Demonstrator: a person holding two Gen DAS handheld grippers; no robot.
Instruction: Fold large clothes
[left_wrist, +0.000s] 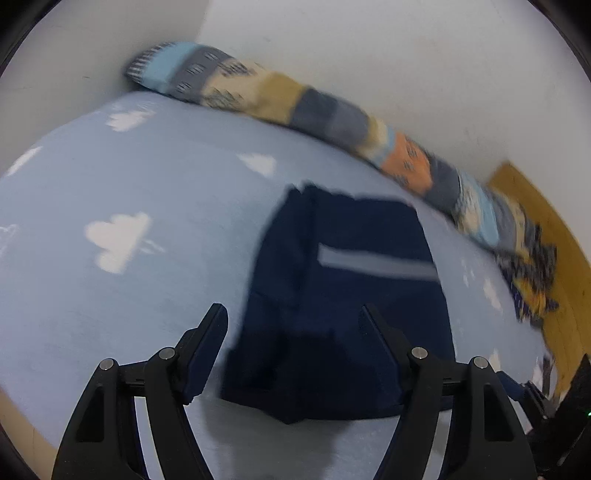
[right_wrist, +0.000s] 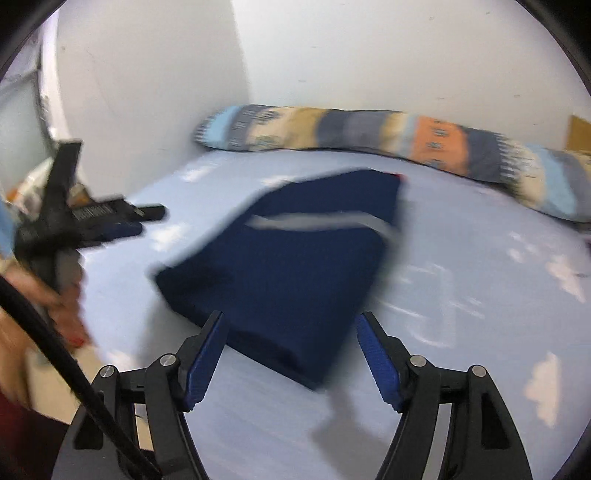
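While the light blue bedsheet (left_wrist: 147, 177) with white cloud prints spreads across most of both views, a long patterned bolster (right_wrist: 369, 136) in blue, beige, grey and orange lies along its far edge against the white wall (left_wrist: 369, 55). On the sheet rests the folded navy garment (right_wrist: 288, 273), a pale grey stripe running across its upper layer. Over the garment's near edge hovers the left gripper (left_wrist: 293, 314), jaws spread wide with nothing pinched between them. Just short of the garment's near corner, the right gripper (right_wrist: 290, 321) likewise stands open, its blue pads (right_wrist: 207, 362) clear of the cloth. Both views are motion-blurred.
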